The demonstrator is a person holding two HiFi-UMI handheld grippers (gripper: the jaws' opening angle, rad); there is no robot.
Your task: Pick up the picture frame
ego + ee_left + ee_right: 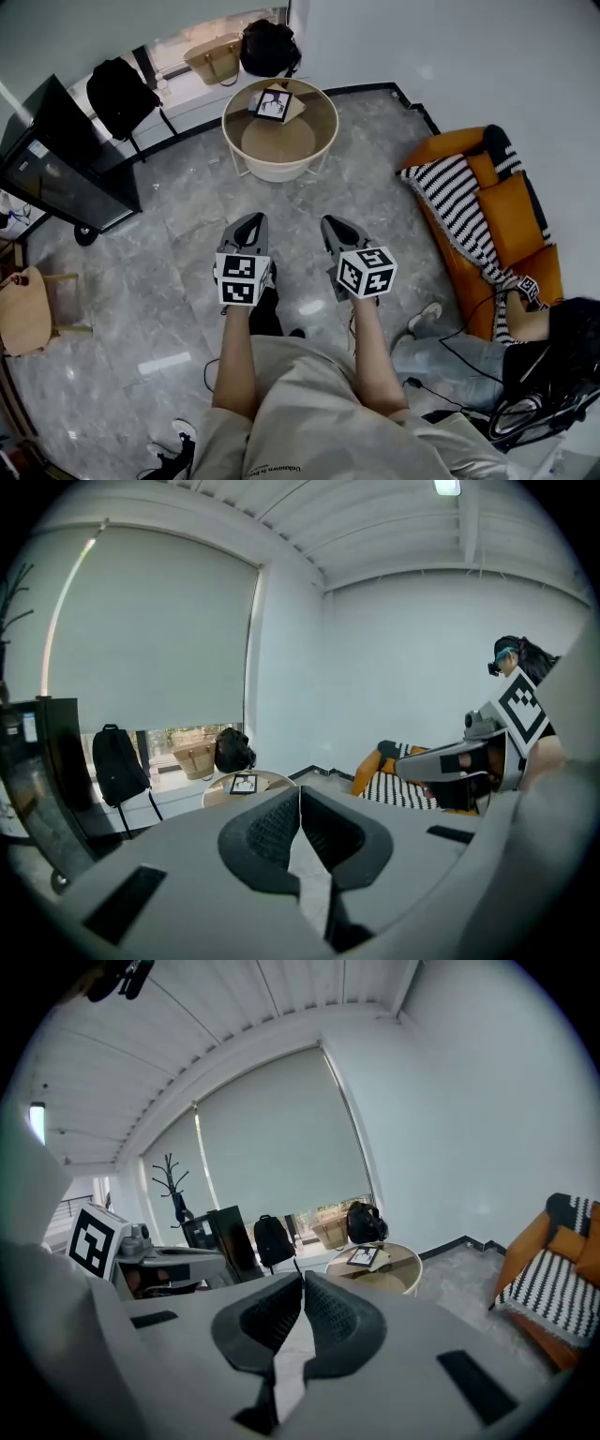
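Note:
The picture frame (274,104) is a small black frame with a dark picture, lying on the far side of a round glass-topped table (291,145). Both grippers are held out side by side over the grey floor, well short of the table. My left gripper (250,223) is shut and holds nothing. My right gripper (334,227) is shut too, its tips meeting. In the left gripper view the picture frame (243,783) sits far beyond the left gripper (300,795). In the right gripper view the picture frame (364,1257) lies ahead and to the right of the right gripper (303,1282).
An orange sofa (511,220) with a striped blanket stands at the right. A black screen on a wheeled stand (61,155) is at the left, with a backpack on a chair (120,94) behind it. A tan bag (214,58) and a black bag (269,47) sit by the window.

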